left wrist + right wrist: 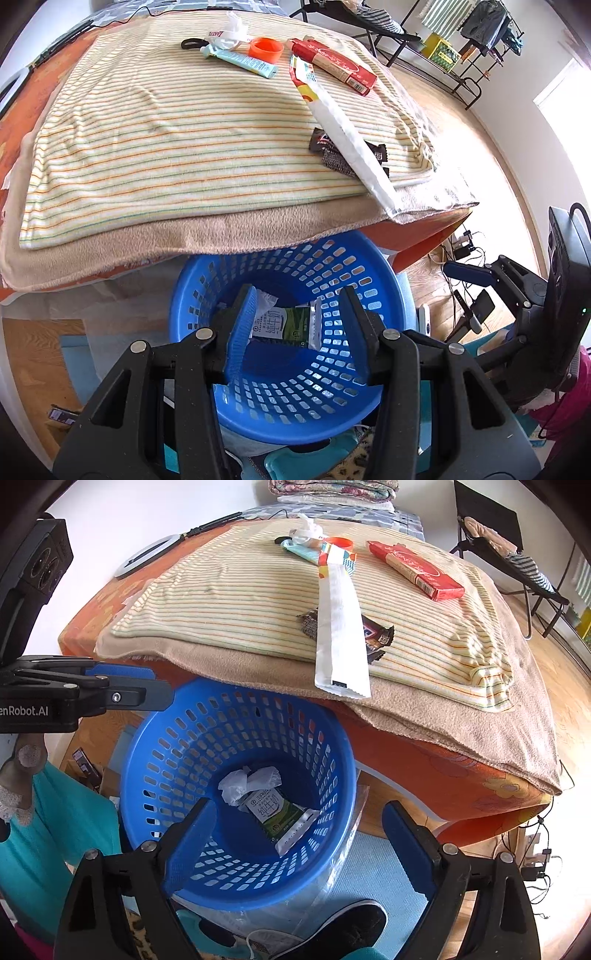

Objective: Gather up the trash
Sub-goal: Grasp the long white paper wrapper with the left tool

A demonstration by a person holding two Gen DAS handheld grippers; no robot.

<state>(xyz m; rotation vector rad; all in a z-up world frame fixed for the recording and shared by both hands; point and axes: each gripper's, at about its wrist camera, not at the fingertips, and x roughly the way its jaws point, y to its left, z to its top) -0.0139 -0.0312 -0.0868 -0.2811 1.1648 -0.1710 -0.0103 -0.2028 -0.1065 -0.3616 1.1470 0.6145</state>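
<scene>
A blue slotted basket (332, 369) (236, 690) stands on the floor at the bed's edge. In it lie a green-and-white milk pouch (284, 325) (273, 816) and crumpled tissue (247, 781). My left gripper (299, 332) (122, 686) hangs open over the basket's mouth, holding nothing. My right gripper (299, 845) (469, 273) is open too, above the basket's near rim. On the striped blanket lie a long white wrapper (347, 129) (340, 627), a dark snack wrapper (328, 147) (376, 635) under it, a red box (336, 62) (417, 568), a teal wrapper (247, 62), an orange ring (265, 48) and white tissue (232, 31).
The striped blanket (166, 129) lies on a tan one over an orange mattress (461, 775). A clothes rack (461, 44) and folding chair (491, 520) stand beyond the bed. Cables (461, 247) lie on the wood floor. A dark shoe (351, 923) sits beside the basket.
</scene>
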